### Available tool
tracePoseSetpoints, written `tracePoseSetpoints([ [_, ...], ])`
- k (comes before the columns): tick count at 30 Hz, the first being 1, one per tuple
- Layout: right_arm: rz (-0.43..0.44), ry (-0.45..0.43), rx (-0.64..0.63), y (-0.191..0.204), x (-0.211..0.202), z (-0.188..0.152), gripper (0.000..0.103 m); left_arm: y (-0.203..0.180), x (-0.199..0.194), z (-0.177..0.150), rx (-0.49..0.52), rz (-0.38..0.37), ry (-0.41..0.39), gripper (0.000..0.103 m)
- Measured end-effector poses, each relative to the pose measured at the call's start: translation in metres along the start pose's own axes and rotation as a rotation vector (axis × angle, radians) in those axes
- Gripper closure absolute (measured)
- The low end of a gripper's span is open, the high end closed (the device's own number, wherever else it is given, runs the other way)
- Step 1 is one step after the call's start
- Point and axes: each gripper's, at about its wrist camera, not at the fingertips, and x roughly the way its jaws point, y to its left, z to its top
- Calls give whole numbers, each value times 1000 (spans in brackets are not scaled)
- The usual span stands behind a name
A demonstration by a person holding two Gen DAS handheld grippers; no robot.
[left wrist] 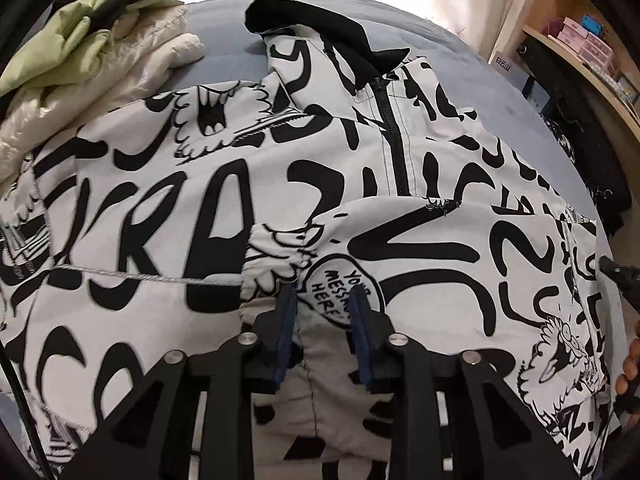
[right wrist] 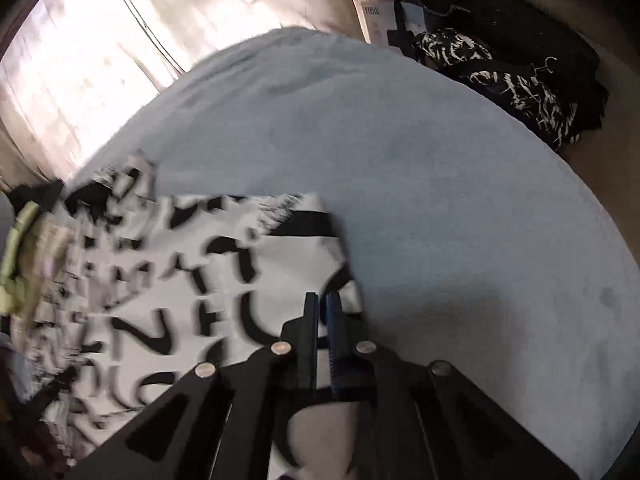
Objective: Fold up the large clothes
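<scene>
Left gripper [left wrist: 324, 300], lower centre of the left view: jaws partly closed, pinching a bunched sleeve cuff of the jacket [left wrist: 224, 184], likely to carry the sleeve inward for a fold. Jacket is white with black graffiti lettering, zip up the middle, spread across the blue bed [left wrist: 224, 40]. Right gripper [right wrist: 322, 312], lower centre of the right view: jaws nearly together at the jacket's right edge; whether cloth is caught, can't tell.

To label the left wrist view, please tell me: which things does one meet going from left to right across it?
Green and white clothes pile → printed jacket → black clothes beside the bed → shelf.
</scene>
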Motion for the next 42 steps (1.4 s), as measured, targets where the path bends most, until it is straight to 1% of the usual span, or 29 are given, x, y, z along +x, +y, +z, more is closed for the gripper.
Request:
tracePoseSetpoints([
  [1,21,-5,-7,6,-9,-3,98,1,-5,-1,-3,2,-1,75],
  [2,43,-1,-25,15,-17,-7,95,2,-11,-2,-4,0,-7,75],
  [4,74,14,-73,33,-28,-20,88,1,-25,-7,4,-11,-24,74],
  [6,111,40,-137,53,-41,-41,78,-1,-36,-15,15,-21,-30,74],
  [8,132,86,-201,74,-48,-67,77,-5,-45,-26,33,-31,-25,74],
  [11,174,139,-244,93,-50,-99,77,-13,-51,-47,62,-46,-11,74],
  [12,173,149,-261,98,-50,-111,77,-17,-49,-53,78,-43,-4,74],
  [14,138,164,-283,100,-43,-127,77,-21,-41,-62,90,-22,14,74],
  [15,102,177,-282,96,-36,-133,77,-21,-36,-66,85,-7,26,74],
  [17,73,178,-243,81,-31,-139,77,-18,-28,-72,66,-2,30,72],
  [20,31,125,-138,42,-43,-137,77,-12,-28,-76,52,-5,16,68],
  [21,37,112,-113,33,-47,-136,79,-10,-29,-77,46,-7,15,67],
  [22,74,109,-77,21,-50,-137,80,-9,-30,-78,41,-8,15,64],
  [24,90,103,-41,9,-54,-140,81,-6,-31,-80,30,-13,16,62],
  [27,63,95,-54,14,-58,-148,81,-6,-33,-83,41,3,9,61],
  [29,42,95,-65,20,-57,-151,78,-7,-33,-82,44,10,9,61],
  [30,22,99,-67,22,-56,-153,78,-7,-34,-83,43,13,9,61],
  [32,9,104,-66,26,-56,-156,78,-7,-37,-84,39,17,13,61],
  [37,57,83,-35,32,-73,-162,78,-6,-59,-88,48,23,-15,61],
  [42,100,62,-30,50,-95,-178,78,-5,-93,-100,43,18,-40,61],
])
